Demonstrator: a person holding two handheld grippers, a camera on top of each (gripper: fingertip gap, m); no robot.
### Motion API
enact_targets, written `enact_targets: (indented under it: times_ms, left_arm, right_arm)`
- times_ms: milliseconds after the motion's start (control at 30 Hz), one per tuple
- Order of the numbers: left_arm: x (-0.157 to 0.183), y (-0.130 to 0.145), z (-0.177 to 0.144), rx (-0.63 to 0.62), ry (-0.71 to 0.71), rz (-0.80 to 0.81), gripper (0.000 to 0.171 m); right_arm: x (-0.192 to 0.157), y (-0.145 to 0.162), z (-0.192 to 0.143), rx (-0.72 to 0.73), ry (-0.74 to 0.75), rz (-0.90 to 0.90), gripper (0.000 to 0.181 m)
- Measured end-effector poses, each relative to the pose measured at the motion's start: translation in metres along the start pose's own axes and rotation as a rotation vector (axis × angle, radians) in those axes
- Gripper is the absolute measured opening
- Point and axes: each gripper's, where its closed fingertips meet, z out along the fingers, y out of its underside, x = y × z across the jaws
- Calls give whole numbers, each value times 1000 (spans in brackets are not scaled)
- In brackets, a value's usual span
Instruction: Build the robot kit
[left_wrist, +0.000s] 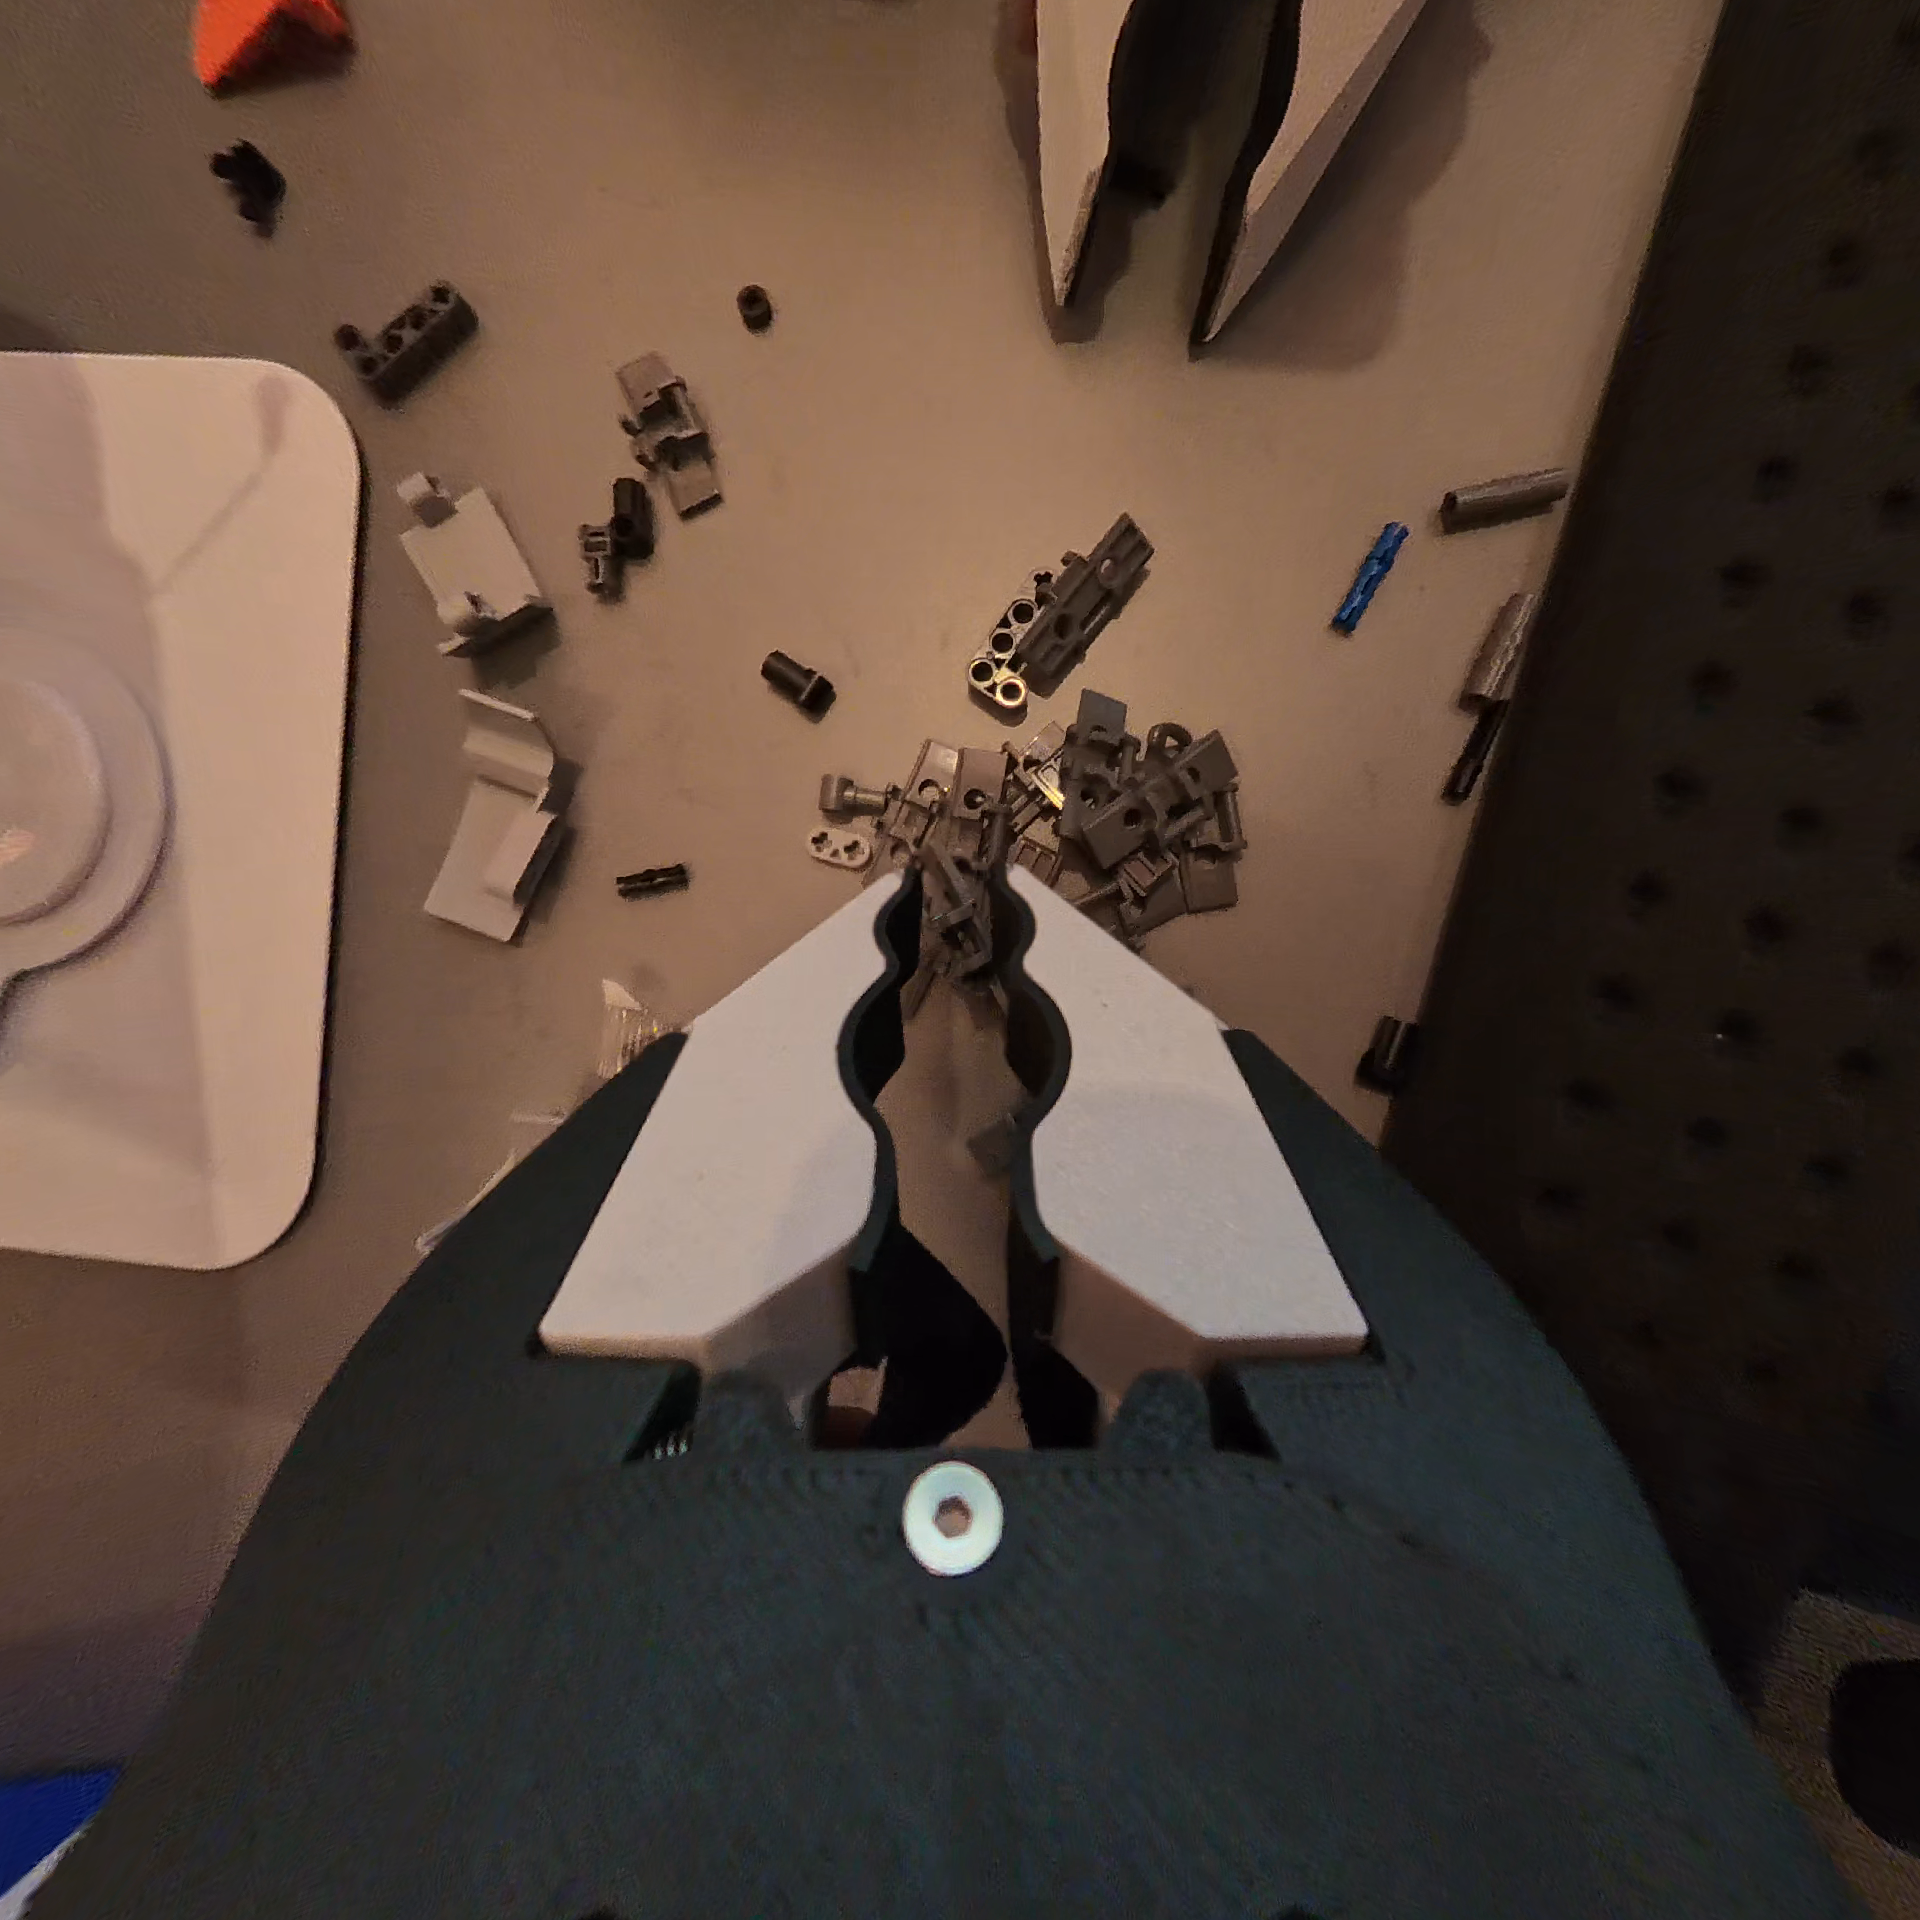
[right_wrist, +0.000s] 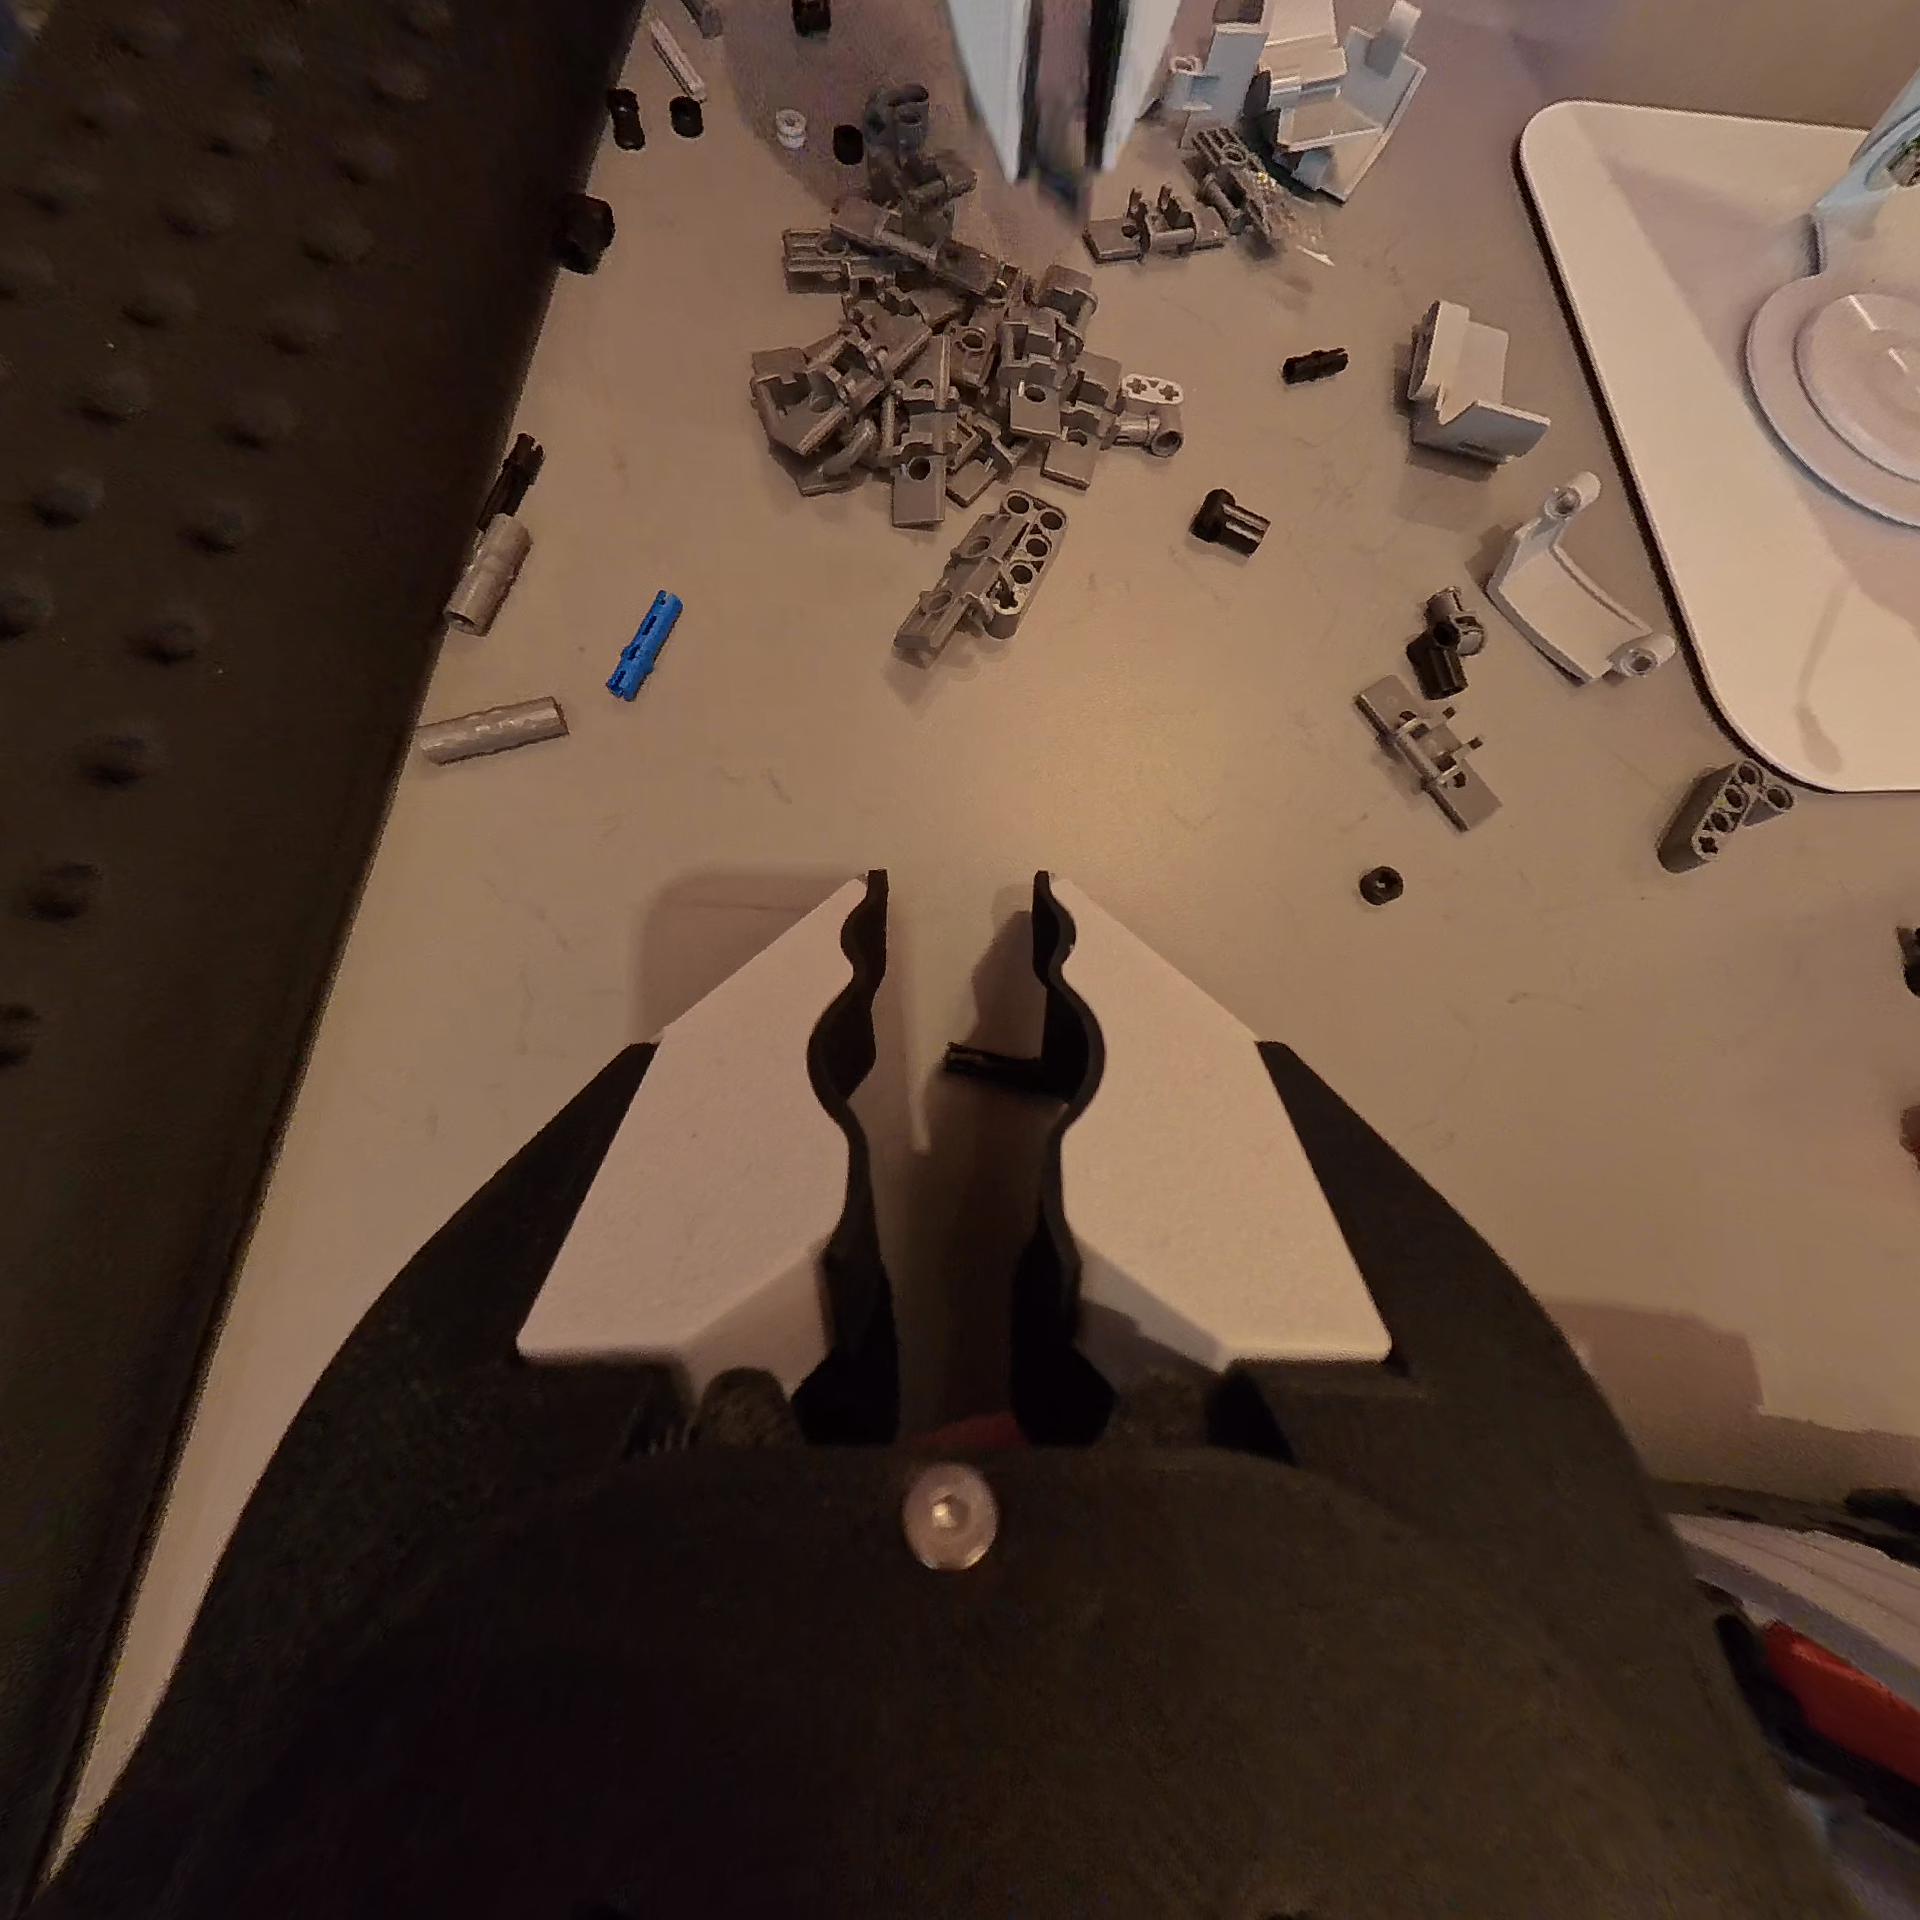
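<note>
On the table, a black mat lies at one side and a white tray at the other, with a pile of grey parts between. The left gripper is at the pile's edge, nearly closed, seemingly pinching a grey piece. The right gripper is half-open and holds nothing, well apart from the pile; a black pin shows between its fingers

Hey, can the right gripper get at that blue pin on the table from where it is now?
Probably yes. The right gripper is open over bare tabletop, and the blue pin lies alone ahead and to its left, clear of the grey parts pile. Only the dark studded board stands close beside it.
</note>
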Motion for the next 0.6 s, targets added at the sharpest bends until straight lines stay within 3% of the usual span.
enact_targets:
  times_ms: [100,167,333,400,467,533,600]
  left_arm:
    - [-3,2,1,-12,-21,7,27]
    - [-13,0,-18,-1,-57,8,30]
    - [-72,3,-133,92,-318,-77,24]
    - [-111,32,-178,57,-470,-167,22]
    - [-137,69,-202,2,-516,-287,23]
    - [-153,87,-208,49,-512,-394,20]
    - [-158,121,-196,-32,-495,-474,22]
  right_arm:
    - [-1,0,0,0,-6,-2,25]
    - [-1,0,0,1,-8,-6,25]
    - [-1,0,0,2,-12,-4,26]
    - [-1,0,0,2,-13,-2,26]
    - [-1,0,0,2,-15,3,27]
    - [-1,0,0,2,-14,6,27]
    - [0,0,0,1,-11,6,27]
